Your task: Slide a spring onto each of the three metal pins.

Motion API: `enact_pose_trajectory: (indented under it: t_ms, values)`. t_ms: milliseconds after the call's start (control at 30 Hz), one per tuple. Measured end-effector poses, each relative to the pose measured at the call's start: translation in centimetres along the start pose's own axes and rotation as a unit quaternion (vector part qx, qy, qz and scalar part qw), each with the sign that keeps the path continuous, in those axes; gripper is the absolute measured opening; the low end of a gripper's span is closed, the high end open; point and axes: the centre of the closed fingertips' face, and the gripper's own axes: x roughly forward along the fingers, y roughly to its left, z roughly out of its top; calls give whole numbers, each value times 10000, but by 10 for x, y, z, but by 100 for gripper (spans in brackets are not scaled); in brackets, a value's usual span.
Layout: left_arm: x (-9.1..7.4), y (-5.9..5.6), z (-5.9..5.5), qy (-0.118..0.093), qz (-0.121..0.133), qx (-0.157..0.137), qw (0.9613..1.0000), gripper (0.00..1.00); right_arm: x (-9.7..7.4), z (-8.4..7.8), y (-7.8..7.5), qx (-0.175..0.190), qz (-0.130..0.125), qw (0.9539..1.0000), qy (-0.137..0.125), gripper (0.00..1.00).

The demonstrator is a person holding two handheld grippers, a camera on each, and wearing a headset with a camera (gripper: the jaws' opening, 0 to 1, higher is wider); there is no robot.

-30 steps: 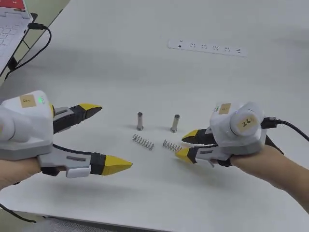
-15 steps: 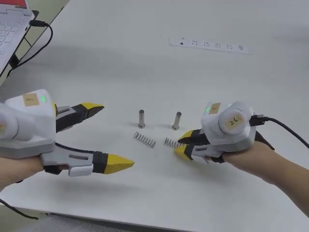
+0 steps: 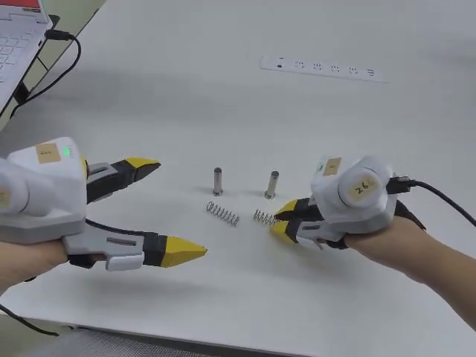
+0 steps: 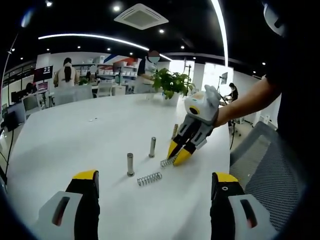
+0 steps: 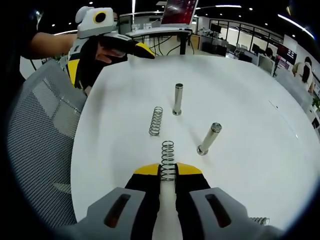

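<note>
Threading looks barely begun: the right gripper (image 5: 168, 172) is clamped on the near end of a spring (image 5: 168, 152) on the desk (image 5: 250, 125), the near pin (image 5: 208, 138) just ahead-right of it and the far pin (image 5: 177, 99) beyond, both bare. A second spring (image 5: 156, 120) lies ahead-left; the left gripper (image 4: 155, 176) gapes empty.

Upright pin (image 3: 217, 181), second pin (image 3: 272, 184) and loose spring (image 3: 222, 214) stand mid-table; bare tabletop (image 3: 245, 119) lies beyond.

Table (image 3: 223, 89): I see a white top, smooth and matt.
Pins (image 3: 218, 181): grey metal, smooth, with a dull sheen.
Spring (image 5: 168, 152): thin bright metal wire, shiny.
Right gripper (image 3: 283, 221): my view shows a white plastic shell, slightly glossy.
Fingers (image 3: 178, 252): black and yellow plastic, matt.
Power strip (image 3: 321, 71): white plastic.
</note>
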Motion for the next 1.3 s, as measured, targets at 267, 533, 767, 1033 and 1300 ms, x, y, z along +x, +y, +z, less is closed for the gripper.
enact_pose_trajectory:
  t_ms: [267, 533, 767, 1033, 1300]
  values:
    - [-1, -7, 3, -16, -48, 48, 10000, 90, -19, -3, 0, -20, -66, 10000, -56, 8]
    - [2, -11, 12, -53, -97, 141, 9998, 90, -45, -6, -4, 10, -204, 9997, -138, 8]
    - [10, -22, 33, -194, -155, 532, 9983, 90, -63, -2, -10, 35, -323, 9992, -241, 8]
    - [22, -32, 42, -279, -331, 628, 9971, 84, -73, 2, -9, -41, -336, 9990, -291, 8]
    - [37, -46, 47, -452, -733, 299, 9958, 78, -74, 5, -3, -258, -253, 9990, -268, 8]
